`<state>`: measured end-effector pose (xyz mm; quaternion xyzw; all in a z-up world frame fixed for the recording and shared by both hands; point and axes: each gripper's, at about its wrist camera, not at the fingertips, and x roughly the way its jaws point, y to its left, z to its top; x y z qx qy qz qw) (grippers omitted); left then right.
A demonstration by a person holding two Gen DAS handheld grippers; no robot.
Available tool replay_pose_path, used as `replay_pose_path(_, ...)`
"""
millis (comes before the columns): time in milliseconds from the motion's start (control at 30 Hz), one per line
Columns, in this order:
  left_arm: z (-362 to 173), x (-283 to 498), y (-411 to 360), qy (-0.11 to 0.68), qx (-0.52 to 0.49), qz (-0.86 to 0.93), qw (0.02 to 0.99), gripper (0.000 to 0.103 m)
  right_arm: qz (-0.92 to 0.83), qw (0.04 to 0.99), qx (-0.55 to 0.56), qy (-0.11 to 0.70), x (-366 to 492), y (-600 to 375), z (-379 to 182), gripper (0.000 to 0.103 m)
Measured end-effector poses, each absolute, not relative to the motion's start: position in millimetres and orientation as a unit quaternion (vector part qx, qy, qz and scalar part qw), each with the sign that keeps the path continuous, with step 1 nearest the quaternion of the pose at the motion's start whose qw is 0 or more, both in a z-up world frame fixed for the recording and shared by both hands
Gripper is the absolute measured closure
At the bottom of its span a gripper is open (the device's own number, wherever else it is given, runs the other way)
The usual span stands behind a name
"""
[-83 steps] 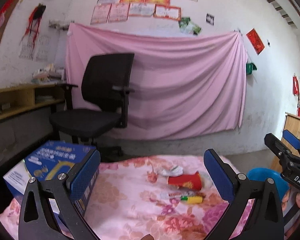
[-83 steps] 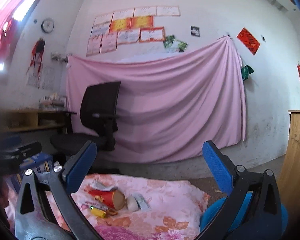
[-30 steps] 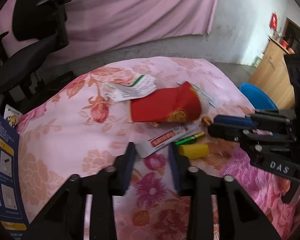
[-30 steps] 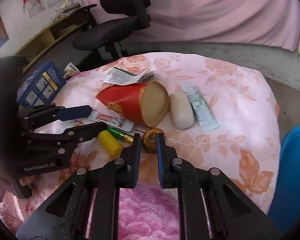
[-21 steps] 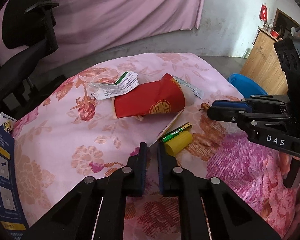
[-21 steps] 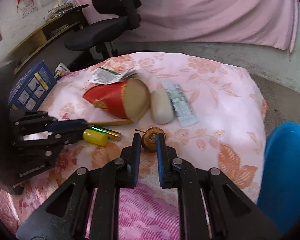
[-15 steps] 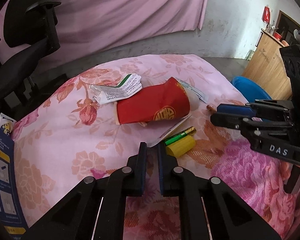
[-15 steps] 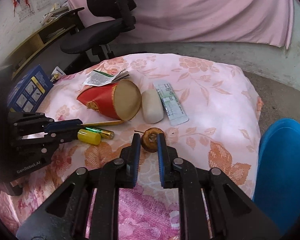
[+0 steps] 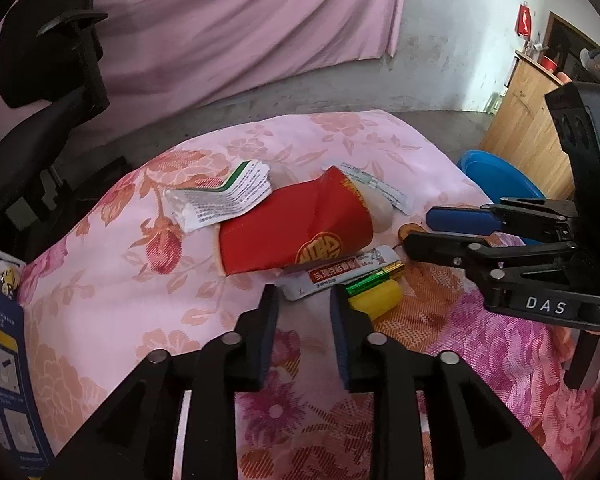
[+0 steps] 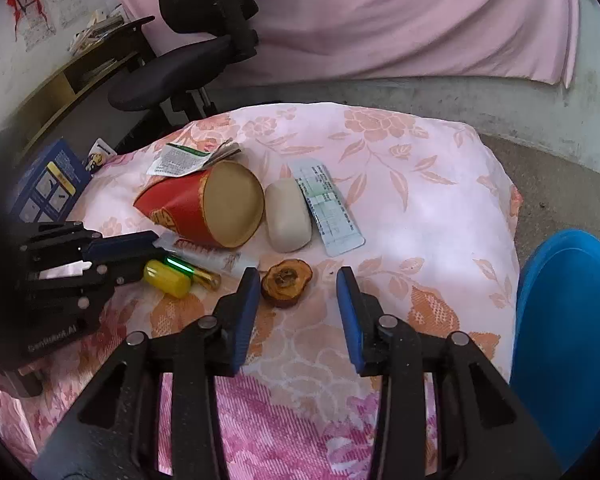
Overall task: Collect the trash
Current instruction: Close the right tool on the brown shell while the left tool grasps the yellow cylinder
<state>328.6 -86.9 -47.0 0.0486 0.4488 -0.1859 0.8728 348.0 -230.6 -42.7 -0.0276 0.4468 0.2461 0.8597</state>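
Both grippers low over flowered cloth (image 10: 420,200) littered with trash. Right gripper (image 10: 296,280) opening wider than a moment ago, holding nothing; dried fruit core (image 10: 286,278) loose between its fingers. Left gripper (image 9: 302,300) also opening, narrowly, empty, tube (image 9: 336,274) just ahead. Nothing collected yet; blue bin (image 10: 568,340) waiting at right.

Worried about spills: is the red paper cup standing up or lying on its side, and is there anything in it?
The red paper cup lies on its side on the flowered cloth. Its open mouth faces the right wrist camera, and what shows inside is bare and empty.
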Motion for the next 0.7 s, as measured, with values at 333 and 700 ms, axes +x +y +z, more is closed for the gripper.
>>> replay_pose_path(333, -52.3, 336.0, -97.3, 0.451, 0.075, -0.192, 0.868, 0.076, 0.247, 0.856, -0.03, 0.454, 349.8, -226.6, -45.1, 0.036)
replay_pose_path(700, -52.9, 331.9, -103.9, 0.446, 0.093, -0.205, 0.867, 0.092, 0.249, 0.855, -0.025, 0.455, 348.7, -232.3, -45.0, 0.051)
